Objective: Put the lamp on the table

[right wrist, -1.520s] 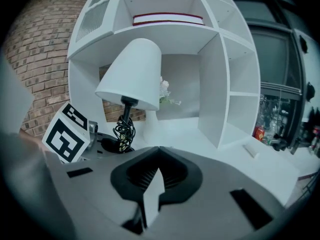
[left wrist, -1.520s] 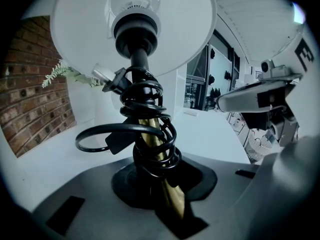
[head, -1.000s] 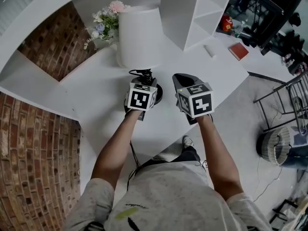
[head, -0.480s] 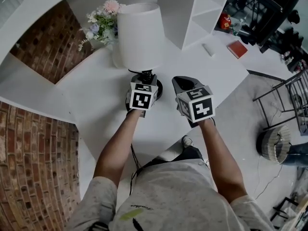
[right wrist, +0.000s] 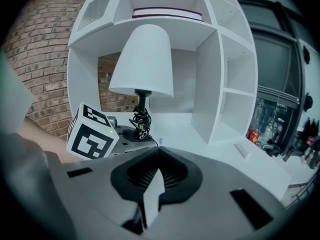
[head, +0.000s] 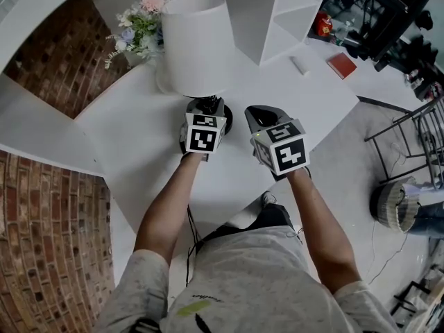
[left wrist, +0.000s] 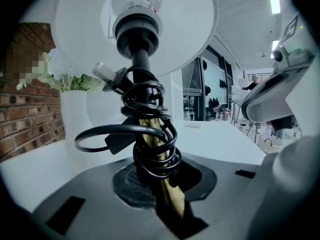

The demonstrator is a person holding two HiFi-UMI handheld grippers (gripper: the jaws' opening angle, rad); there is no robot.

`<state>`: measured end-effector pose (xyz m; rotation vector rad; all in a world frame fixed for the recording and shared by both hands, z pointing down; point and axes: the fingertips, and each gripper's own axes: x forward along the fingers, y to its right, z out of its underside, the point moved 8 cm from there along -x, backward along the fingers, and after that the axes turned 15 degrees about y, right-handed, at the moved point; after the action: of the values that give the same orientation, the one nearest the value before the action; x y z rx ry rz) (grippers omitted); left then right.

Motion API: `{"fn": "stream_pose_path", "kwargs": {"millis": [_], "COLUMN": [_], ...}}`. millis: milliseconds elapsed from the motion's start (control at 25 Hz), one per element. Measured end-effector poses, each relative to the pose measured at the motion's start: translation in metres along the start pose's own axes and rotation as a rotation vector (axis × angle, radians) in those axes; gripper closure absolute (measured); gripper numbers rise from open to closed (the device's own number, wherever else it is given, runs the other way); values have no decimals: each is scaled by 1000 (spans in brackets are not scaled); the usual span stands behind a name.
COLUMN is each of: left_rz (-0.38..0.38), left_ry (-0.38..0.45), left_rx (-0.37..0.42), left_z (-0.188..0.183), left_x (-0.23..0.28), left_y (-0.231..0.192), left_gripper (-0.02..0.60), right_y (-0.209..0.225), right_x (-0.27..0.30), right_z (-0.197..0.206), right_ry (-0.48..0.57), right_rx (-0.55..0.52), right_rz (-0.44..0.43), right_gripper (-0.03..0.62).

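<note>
The lamp (head: 194,44) has a white shade, a thin brass stem and a black cord coiled round that stem (left wrist: 148,134). My left gripper (head: 209,108) is shut on the stem just above the black round base, over the white table (head: 139,137). Whether the base rests on the table I cannot tell. In the right gripper view the lamp (right wrist: 144,59) stands upright in front of the white shelves. My right gripper (head: 258,115) hovers beside the lamp's base on its right, jaws together with nothing between them.
A vase of flowers (head: 137,25) stands just behind and left of the lamp. A white shelf unit (head: 257,12) rises at the table's back. A red book (head: 343,64) and a small white item (head: 298,64) lie at the far right. A metal rack (head: 416,137) stands on the floor.
The left gripper and the lamp have shifted a little across the table, and the shade stands slightly further from the flowers. The right gripper has stayed in place.
</note>
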<state>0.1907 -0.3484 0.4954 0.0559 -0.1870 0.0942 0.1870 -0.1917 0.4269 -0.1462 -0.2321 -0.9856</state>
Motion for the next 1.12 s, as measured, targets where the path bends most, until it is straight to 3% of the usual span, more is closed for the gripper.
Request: {"fn": "stream_pose_path", "kwargs": {"millis": [320,1120], "left_rz": [-14,-19], "left_ry": [-7,60], "left_rx": [51,61], "left_z": [3,10], "left_x": [1,-9], "left_y": [6,15], "left_gripper": [491,502], "right_y": [1,2], "right_x": [-4,-16], "right_z": [2,16], "right_ry": [42,34], "right_rx": [59,123], "right_rz": [4,14], "right_gripper": [591,591]}}
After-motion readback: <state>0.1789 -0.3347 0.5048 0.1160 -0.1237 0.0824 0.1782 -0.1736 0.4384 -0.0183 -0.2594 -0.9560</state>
